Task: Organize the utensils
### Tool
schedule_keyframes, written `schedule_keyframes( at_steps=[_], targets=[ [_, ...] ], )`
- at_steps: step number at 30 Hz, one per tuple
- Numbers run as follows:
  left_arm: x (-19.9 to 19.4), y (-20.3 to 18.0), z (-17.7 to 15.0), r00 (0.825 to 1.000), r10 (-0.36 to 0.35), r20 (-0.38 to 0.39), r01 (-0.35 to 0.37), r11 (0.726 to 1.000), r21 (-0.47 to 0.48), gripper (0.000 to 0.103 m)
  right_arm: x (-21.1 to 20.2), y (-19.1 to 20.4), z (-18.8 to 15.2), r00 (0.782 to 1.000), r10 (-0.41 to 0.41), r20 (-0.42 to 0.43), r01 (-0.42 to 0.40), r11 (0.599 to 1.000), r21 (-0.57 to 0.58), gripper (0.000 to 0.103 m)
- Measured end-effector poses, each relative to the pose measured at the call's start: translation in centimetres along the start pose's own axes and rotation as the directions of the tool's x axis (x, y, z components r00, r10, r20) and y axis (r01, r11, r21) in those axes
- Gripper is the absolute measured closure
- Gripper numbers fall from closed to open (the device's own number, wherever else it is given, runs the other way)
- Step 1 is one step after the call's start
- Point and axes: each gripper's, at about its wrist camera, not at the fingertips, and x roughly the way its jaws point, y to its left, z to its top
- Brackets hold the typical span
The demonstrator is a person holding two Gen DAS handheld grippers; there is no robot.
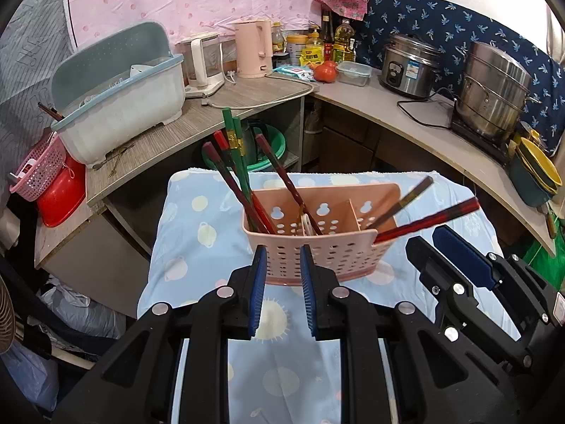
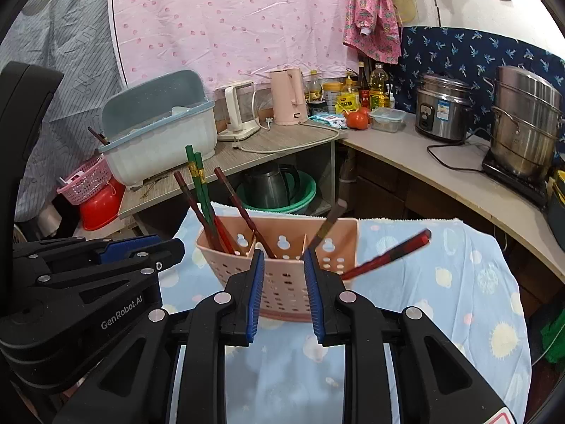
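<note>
Mostly, from where I stand, the sorting looks close to finished. Through the left wrist camera, the left gripper [image 1: 281, 265] hangs just short of the pink holder [image 1: 317, 243], its blue pads parted with nothing between them. The holder sits mid-frame on the blue cloth [image 1: 197, 229] covering the table. At 11 o'clock in the holder's left compartment stand the green chopsticks [image 1: 233, 141] among several red chopsticks [image 1: 226, 176]. In the right compartment a dark chopstick [image 1: 406, 201] and a red-black chopstick [image 1: 430, 219] lean out toward 2 o'clock; both are blurred, so I judge they are only just settling. The right gripper [image 1: 448, 247] shows at 3 o'clock, empty as far as I can see, though only one blue pad is plain.

Through the right wrist camera, the right gripper's pads are also parted and hold nothing, with the holder straight ahead at 12 o'clock. The left gripper sits at 9 o'clock, side-on, so its gap is hard to read there. No loose utensil lies on the cloth in either view.

A pale piece at the divider [image 1: 306, 226] may be a spoon; I cannot tell. The lower ends of the chopsticks are hidden by the holder's wall, and the cloth nearest me is covered by the tongs.
</note>
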Motion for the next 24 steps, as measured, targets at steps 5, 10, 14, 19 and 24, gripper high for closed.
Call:
schedule_keyframes(
  at_steps=[5, 10, 14, 19, 24],
  targets=[
    [-1.0, -0.9, -1.3, 1.000, -0.007, 0.002, 0.007, 1.000, 0.008, 0.084, -1.7, -0.3, -1.1, 1.000, -0.009, -0.004, 0.009, 1.000, 0.008, 0.079],
    [-1.8, -1.9, -2.6, 1.000, -0.014, 0.002, 0.014, 1.000, 0.015, 0.083, -3.0, -0.8, -2.1, 1.000, -0.017, -0.008, 0.017, 1.000, 0.024, 0.075],
    [-2.3, -2.7, -3.5, 1.000, -0.002, 0.011, 0.002, 1.000, 0.023, 0.074, -3.7, -1.3, -2.9, 1.000, -0.027, -0.014, 0.027, 0.999, 0.033, 0.074],
    [-2.8, -3.3, -4.3, 1.000, 0.004, 0.017, -0.004, 1.000, 0.021, 0.068, -4.4, -1.7, -3.9, 0.999, -0.044, -0.029, 0.045, 0.998, 0.036, 0.072],
    [-2.9, -3.6, -5.2, 1.000, 0.013, 0.014, -0.013, 1.000, 0.018, 0.059, -5.0, -2.6, -5.0, 0.997, -0.061, -0.042, 0.064, 0.996, 0.064, 0.062]
  ],
)
